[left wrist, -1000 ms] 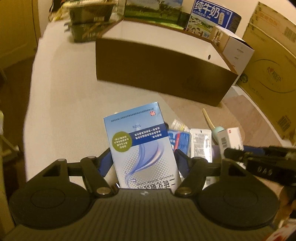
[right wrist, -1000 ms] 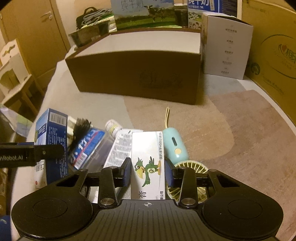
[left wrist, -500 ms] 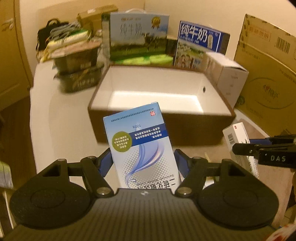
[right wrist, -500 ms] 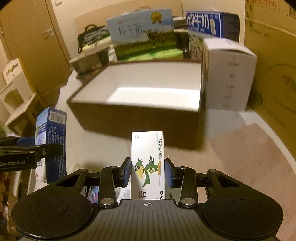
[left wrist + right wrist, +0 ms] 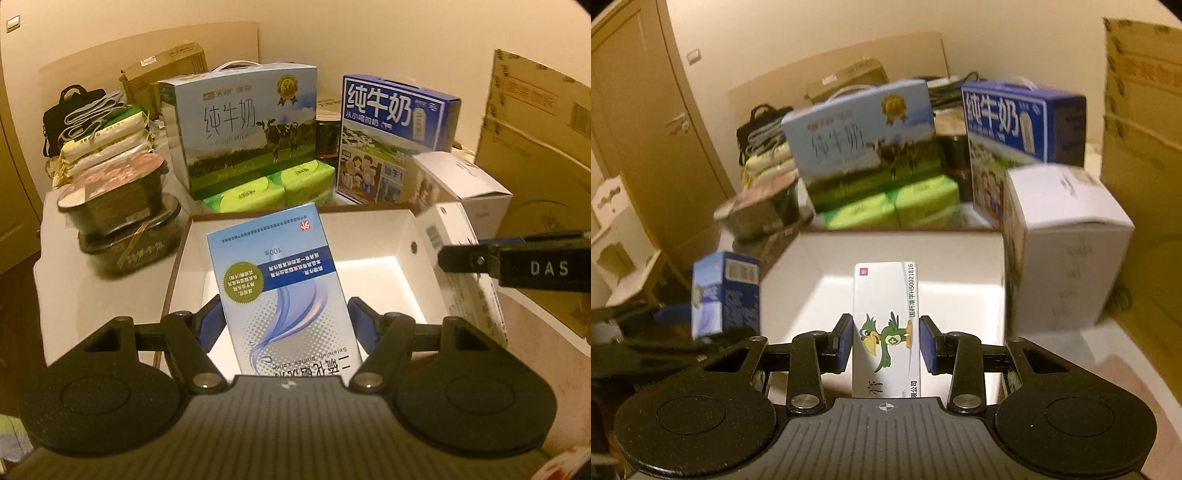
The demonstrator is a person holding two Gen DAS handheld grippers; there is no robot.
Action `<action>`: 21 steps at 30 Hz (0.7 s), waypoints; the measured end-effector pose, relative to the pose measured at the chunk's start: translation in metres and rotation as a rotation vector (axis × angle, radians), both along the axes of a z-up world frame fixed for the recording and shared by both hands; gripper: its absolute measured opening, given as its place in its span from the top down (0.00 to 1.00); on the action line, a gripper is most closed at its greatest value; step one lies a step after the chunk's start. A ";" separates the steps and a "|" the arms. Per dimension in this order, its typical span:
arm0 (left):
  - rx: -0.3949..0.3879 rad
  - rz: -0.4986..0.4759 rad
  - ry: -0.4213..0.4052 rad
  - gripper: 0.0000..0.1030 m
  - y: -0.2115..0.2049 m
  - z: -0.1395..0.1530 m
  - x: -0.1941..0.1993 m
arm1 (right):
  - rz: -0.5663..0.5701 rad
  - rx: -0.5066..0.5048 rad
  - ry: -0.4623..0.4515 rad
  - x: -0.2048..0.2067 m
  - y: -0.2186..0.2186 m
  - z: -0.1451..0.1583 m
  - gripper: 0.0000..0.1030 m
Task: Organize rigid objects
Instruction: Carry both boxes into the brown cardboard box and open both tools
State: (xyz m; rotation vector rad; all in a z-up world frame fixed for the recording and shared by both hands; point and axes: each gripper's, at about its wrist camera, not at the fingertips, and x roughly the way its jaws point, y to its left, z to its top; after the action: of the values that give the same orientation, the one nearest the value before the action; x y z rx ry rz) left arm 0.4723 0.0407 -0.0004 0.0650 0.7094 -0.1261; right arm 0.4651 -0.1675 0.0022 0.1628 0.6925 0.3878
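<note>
Item 1: blue medicine box [image 5: 280, 291]. Held upside down in your left gripper [image 5: 282, 325], blue pads clamped on its two long edges, over the near-left part of the open tray.

Item 2: white carton with green bird [image 5: 884, 328]. Held upright in your right gripper [image 5: 886, 341], pads pinched on its narrow sides, above the middle of the tray's near edge. In the left wrist view it shows at the right [image 5: 461, 266].

Item 3: receiving box [image 5: 373, 221], brown outside, white inside, nothing visible in it. It stands on the pale table [image 5: 59, 295], with milk cartons [image 5: 243, 125] and a white box [image 5: 476, 199] just behind and beside it.

Handling, as judged: carry both items clear over the near wall before lowering. Set them against one inner wall or corner, side by side, flat faces down, so later items fit. Keep the two grippers apart; they hang close together over one opening. Release only once each box rests on the floor.

Change from a second earlier: both grippers were low over the cluttered pile, the box's brown wall ahead. Now they have risen and advanced, and you look down into its white interior. Grips unchanged.
</note>
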 end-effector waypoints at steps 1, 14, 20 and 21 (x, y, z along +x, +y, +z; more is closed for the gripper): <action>-0.002 -0.004 -0.002 0.33 0.000 -0.001 0.008 | -0.003 -0.003 -0.002 0.009 0.003 0.002 0.63; 0.017 0.006 0.087 0.33 0.003 -0.048 0.079 | -0.063 -0.024 0.099 0.086 0.017 -0.042 0.63; 0.041 -0.001 0.170 0.33 0.001 -0.083 0.095 | -0.065 -0.053 0.180 0.101 0.020 -0.079 0.63; 0.041 -0.004 0.181 0.33 0.001 -0.087 0.097 | -0.064 -0.057 0.189 0.102 0.021 -0.083 0.63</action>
State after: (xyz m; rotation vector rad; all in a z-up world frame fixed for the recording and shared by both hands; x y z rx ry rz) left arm 0.5691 0.0414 -0.0870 0.0944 0.8929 -0.1221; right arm 0.5674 -0.1464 -0.0808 0.1687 0.8813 0.2932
